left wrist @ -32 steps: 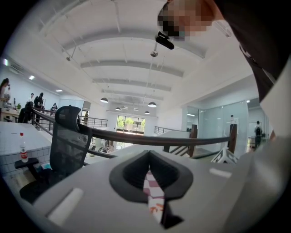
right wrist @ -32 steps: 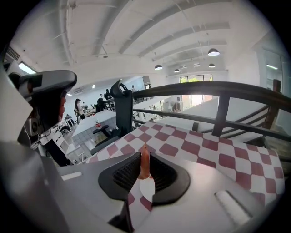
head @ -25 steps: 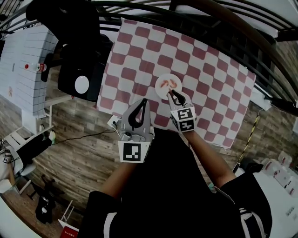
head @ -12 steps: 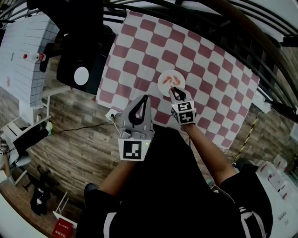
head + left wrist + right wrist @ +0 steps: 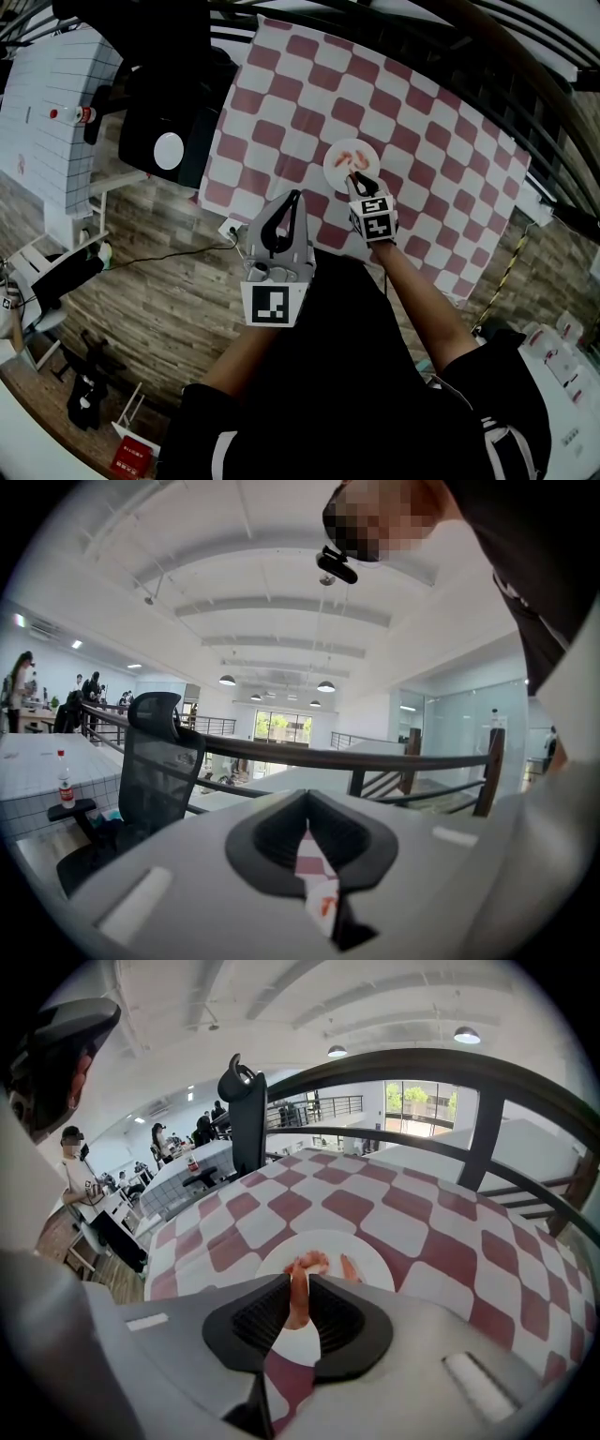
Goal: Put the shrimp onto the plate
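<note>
Pink shrimp (image 5: 299, 1299) is gripped in the right claw (image 5: 298, 1277), white plate (image 5: 370, 1262) directly beneath and ahead of it; left claw (image 5: 307, 808) clenched, holding nothing.

Three shrimp (image 5: 298, 1302), one plate (image 5: 274, 1267), one checkered cloth (image 5: 422, 141), two tools: left tool (image 5: 292, 199), right tool (image 5: 357, 176).
</note>
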The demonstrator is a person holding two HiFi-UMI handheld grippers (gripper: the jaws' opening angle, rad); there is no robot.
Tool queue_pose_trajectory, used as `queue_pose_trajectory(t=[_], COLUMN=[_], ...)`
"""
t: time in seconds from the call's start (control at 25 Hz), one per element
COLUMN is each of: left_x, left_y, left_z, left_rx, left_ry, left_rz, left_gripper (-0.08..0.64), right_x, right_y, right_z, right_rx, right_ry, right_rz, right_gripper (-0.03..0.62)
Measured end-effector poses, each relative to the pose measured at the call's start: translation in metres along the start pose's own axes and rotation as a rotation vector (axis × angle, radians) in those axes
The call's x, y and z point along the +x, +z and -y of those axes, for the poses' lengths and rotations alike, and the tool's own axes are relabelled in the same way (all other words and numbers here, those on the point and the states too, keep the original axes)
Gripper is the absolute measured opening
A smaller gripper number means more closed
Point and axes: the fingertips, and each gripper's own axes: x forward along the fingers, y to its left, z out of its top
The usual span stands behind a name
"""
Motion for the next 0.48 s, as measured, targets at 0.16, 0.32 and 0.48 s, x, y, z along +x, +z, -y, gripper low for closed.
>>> queue_pose_trajectory(t=[0.16, 0.32, 0.48], left_x=[-0.002, -0.002, -0.003], left_y=[-0.004, -0.008, -0.005], left_z=[0.000, 0.000, -0.003], left_rx=[0.001, 0.001, -0.003], left_ry=[0.000, 0.000, 0.012], left_rz=[-0.005, -0.022, -0.013], left_gripper=[0.008, 0.008, 0.008], right_x=[0.012, 0.021, 0.026], right_y=[-0.009, -0.012, -0.016], right_z=[0.000, 0.004, 0.008], right_rx=[-0.023, -0.013, -0.016], right_ry=[0.003, 0.001, -0.012], right_rz=[-0.044, -0.069, -0.081], right_gripper=[0.063, 0.063, 0.063])
